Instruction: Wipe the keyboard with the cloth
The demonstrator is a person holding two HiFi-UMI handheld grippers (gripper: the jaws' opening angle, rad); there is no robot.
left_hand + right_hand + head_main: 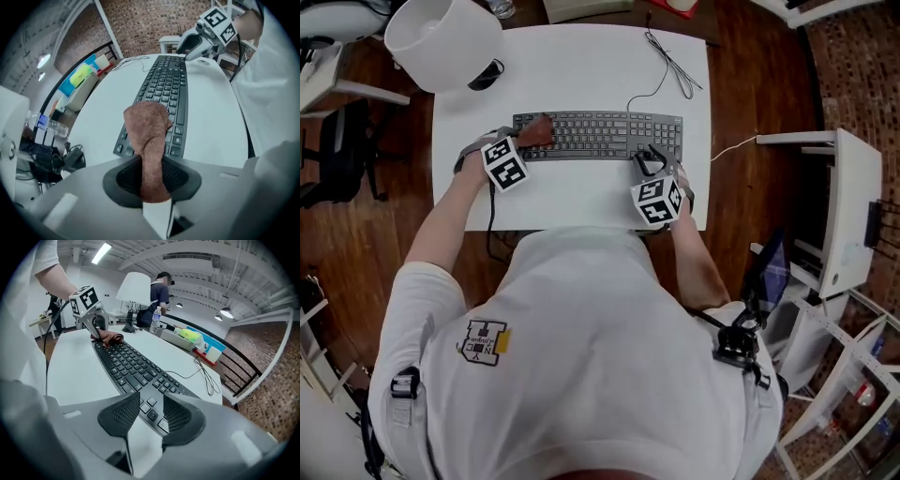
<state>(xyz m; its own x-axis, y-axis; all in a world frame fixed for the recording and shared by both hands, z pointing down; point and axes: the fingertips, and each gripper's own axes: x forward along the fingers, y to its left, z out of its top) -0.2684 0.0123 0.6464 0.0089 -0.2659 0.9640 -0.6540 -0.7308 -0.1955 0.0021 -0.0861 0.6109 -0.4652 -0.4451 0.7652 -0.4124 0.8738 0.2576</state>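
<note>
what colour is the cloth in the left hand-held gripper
Reddish brown. The cloth shows best in the left gripper view, clamped in the left hand-held gripper.

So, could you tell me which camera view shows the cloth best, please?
The left gripper view: the cloth sits centre-frame, clamped in the left gripper over the keyboard. The head view shows a small brown patch; the right gripper view, a distant scrap.
</note>
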